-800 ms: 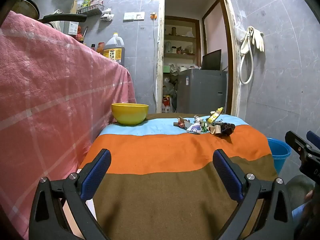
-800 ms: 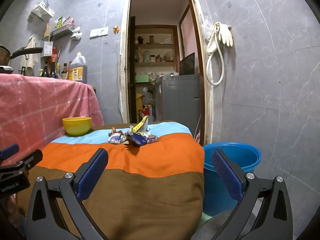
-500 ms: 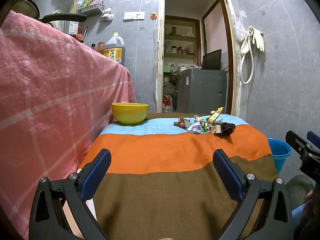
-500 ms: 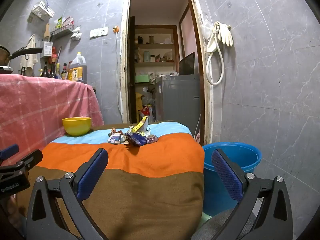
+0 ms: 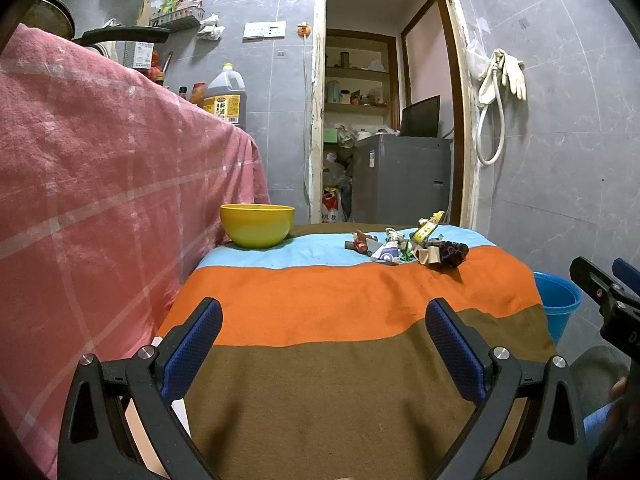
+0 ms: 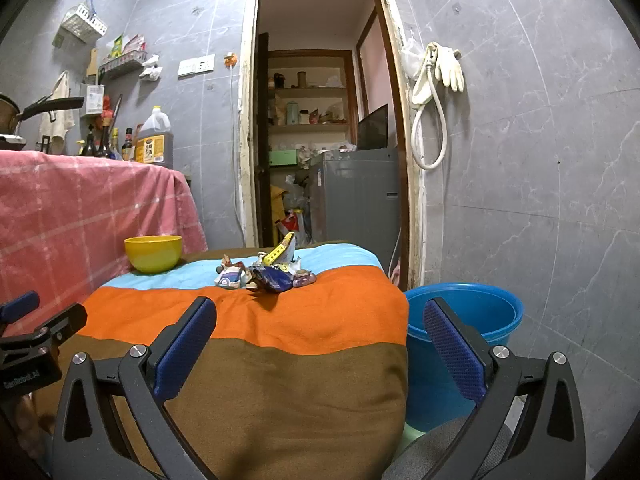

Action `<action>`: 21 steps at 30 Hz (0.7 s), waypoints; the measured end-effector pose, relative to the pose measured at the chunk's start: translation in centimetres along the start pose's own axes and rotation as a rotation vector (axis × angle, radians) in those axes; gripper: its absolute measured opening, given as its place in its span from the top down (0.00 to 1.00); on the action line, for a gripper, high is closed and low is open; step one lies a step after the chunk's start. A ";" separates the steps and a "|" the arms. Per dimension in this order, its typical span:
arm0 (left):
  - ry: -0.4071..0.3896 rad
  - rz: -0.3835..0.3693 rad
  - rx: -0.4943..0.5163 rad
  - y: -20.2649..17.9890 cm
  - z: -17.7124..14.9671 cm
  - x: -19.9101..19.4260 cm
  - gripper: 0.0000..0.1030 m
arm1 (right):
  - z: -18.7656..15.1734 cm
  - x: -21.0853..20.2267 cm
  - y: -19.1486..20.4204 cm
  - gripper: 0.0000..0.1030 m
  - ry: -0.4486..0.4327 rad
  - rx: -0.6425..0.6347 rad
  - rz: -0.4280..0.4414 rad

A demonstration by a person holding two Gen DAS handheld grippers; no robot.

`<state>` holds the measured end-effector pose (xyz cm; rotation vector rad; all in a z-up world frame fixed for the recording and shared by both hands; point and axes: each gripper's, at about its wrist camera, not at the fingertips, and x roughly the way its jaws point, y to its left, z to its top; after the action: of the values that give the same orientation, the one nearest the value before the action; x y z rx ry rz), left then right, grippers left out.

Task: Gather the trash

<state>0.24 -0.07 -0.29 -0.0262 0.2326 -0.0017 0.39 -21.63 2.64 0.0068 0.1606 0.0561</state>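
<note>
Your left gripper [image 5: 324, 344] hangs wide open, empty, over the brown end of the striped cloth-covered table [image 5: 320, 300]. The round yellow plastic bowl [image 5: 257, 225] sits far left; the heap of crumpled wrapper trash [image 5: 408, 246] lies further right on the blue-orange border. Your right gripper [image 6: 320, 344] gapes empty too, beside the blue plastic bucket [image 6: 480, 304].

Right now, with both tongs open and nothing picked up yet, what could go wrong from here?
The wrappers lie in a loose overlapping heap on the far side of the soft blanket, so a pinch may catch fabric or scatter pieces. The bucket sits below the table's right edge; a carried scrap could drop short. The left tongs might nudge the bowl.
</note>
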 end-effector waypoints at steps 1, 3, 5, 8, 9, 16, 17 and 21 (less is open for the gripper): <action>0.000 0.000 0.000 0.0 0.0 0.0 0.03 | 0.0 0.0 0.0 0.00 0.000 0.000 0.000; 0.000 -0.001 0.000 -0.4 0.1 -0.1 0.03 | 0.0 0.0 0.0 0.00 -0.001 0.001 0.000; 0.000 -0.001 0.000 -0.4 0.0 -0.2 0.03 | 0.0 0.0 0.0 0.00 0.000 0.001 0.000; 0.001 -0.001 0.000 -0.4 0.1 -0.1 0.03 | 0.0 0.0 0.0 0.00 0.000 0.002 0.000; 0.001 -0.001 -0.001 -0.4 0.1 -0.1 0.03 | 0.0 0.0 -0.1 0.00 0.000 0.002 0.000; 0.002 0.000 0.000 -0.4 0.1 -0.1 0.03 | 0.0 0.0 -0.1 0.00 0.000 0.003 0.001; 0.002 0.000 0.000 -0.5 0.1 -0.1 0.03 | 0.0 0.0 -0.1 0.00 0.000 0.003 0.000; 0.003 0.000 0.000 -0.4 0.1 -0.1 0.03 | 0.0 0.0 -0.1 0.00 0.000 0.004 0.001</action>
<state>0.14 -0.51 -0.15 -0.0261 0.2356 -0.0018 0.43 -21.76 2.63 0.0106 0.1604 0.0563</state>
